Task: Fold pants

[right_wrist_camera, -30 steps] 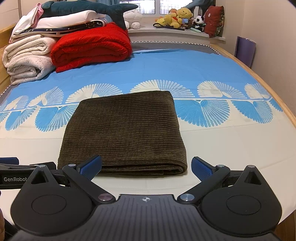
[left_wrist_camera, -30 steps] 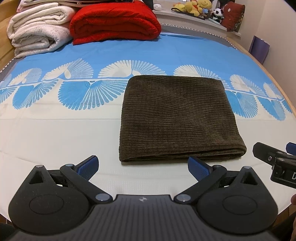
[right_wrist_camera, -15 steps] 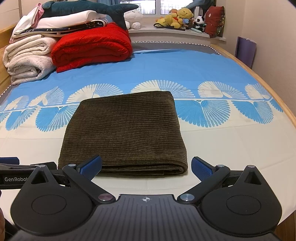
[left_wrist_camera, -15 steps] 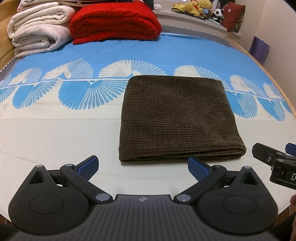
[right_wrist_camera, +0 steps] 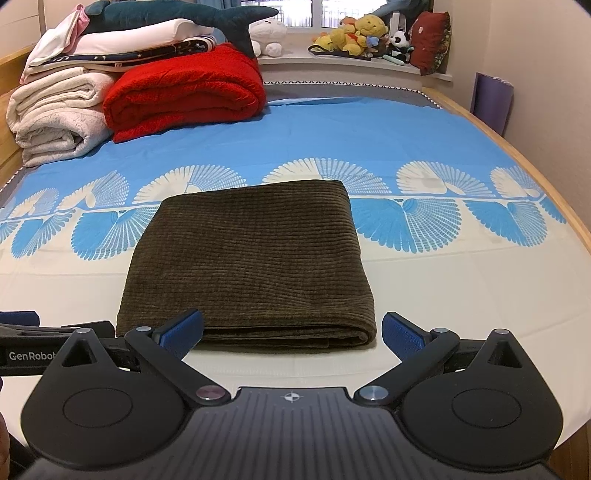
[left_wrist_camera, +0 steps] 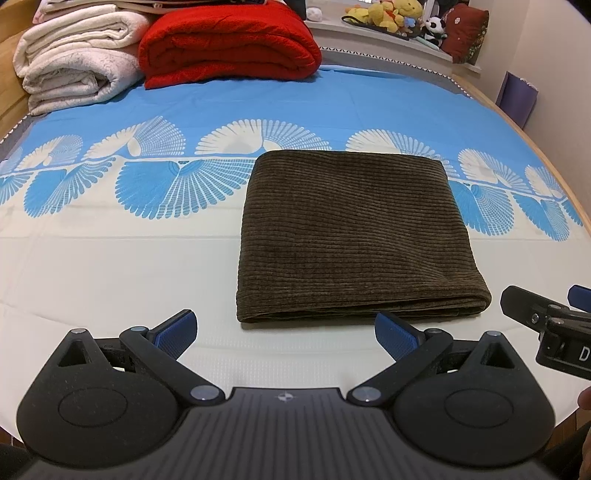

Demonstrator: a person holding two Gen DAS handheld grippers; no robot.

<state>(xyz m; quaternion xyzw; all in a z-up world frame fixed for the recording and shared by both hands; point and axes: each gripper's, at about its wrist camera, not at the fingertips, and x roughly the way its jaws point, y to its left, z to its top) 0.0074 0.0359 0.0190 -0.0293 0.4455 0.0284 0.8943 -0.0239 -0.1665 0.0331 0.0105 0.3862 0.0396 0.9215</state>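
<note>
Corduroy pants: brown ribbed pants [left_wrist_camera: 354,236] lie on the bed [left_wrist_camera: 110,266] as a flat, compact rectangle, the layered edges toward the cameras and a rounded fold at the near right corner. They sit where the cream part of the sheet meets the blue fan pattern.

Why so placed: the bundle is square and has no loose leg or waistband showing, so I judge that the folding is finished, or nearly finished.

Left claw: the left claw [left_wrist_camera: 284,332] is released, its blue pads wide apart, and it holds nothing. It hovers just before the near edge of the pants and is apart from them.

Right claw: the right claw [right_wrist_camera: 291,332] is also spread wide and empty. It faces the near edge of the pants; whether its left pad touches the cloth I cannot tell.

Why held so: both claws are drawn back to the near side with the jaws wide, which fits with letting go after the last fold.

Background: a red blanket [left_wrist_camera: 225,40], white folded blankets [left_wrist_camera: 74,70] and plush toys [right_wrist_camera: 354,33] are well apart from the pants, at the far end.

Change from earlier frames: almost none. The pants keep the same shape and place, and both claws stay as wide as before, in about the same position.
</note>
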